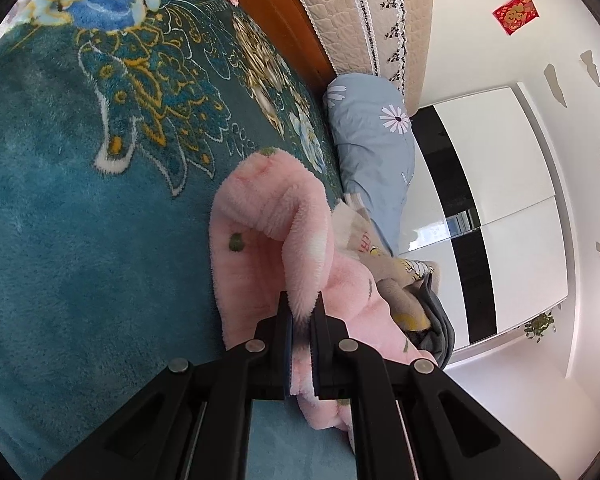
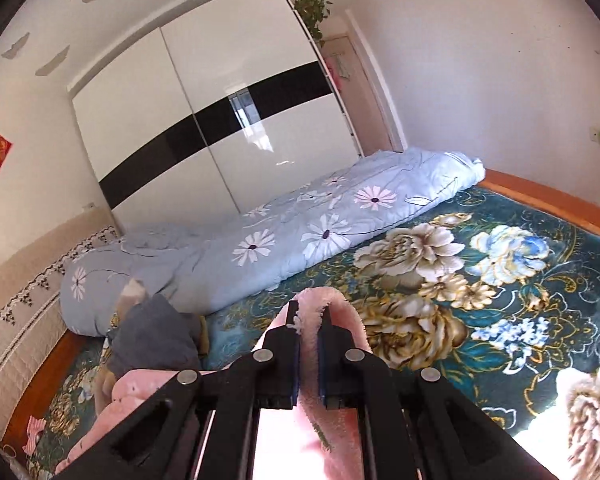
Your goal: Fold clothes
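Note:
A fluffy pink garment (image 1: pixel 268 240) lies bunched on the teal floral blanket (image 1: pixel 80 220) of the bed. My left gripper (image 1: pixel 301 304) is shut on a raised fold of it. My right gripper (image 2: pixel 309 316) is shut on another edge of the same pink garment (image 2: pixel 332 308), which arches up over the fingertips and hangs down between the arms. More pink fabric (image 2: pixel 120 400) trails to the lower left in the right wrist view.
A pile of other clothes, beige (image 1: pixel 396 272) and grey (image 2: pixel 156 336), lies beside the pink garment. A rolled blue daisy quilt (image 2: pixel 292 236) runs along the far side of the bed. A white wardrobe (image 2: pixel 204 120) stands behind. A quilted headboard (image 1: pixel 356 12) is nearby.

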Demonstrator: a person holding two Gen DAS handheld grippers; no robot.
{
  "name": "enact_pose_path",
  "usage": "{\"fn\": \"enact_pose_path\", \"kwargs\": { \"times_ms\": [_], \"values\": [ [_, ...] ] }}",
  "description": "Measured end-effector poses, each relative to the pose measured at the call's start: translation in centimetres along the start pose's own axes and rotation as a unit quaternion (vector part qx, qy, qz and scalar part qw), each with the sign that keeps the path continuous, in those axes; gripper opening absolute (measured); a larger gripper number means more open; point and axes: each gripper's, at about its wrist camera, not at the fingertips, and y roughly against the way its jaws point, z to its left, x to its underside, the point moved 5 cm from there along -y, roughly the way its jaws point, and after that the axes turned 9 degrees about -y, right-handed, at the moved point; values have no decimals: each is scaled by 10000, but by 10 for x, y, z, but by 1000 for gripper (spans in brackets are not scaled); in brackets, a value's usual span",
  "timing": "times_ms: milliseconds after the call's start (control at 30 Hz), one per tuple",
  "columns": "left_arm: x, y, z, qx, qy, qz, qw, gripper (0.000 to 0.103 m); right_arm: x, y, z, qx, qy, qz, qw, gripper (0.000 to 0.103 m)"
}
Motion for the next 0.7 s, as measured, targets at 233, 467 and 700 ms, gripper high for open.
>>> {"fn": "enact_pose_path", "kwargs": {
  "times_ms": [233, 467, 700],
  "values": [
    [1, 3, 4, -138, -60, -2, 9999, 5, 55, -115, -67, 1044, -239, 1160, 9875, 7],
    [2, 1, 2, -196, -97, 13, 9998, 5, 82, -143, -105, 1260, -541, 1546, 9784, 11],
    [2, 1, 5, -153, -32, 69, 9999, 5, 46, -86, -114, 1031, -686, 1050, 9867, 54]
  ]
}}
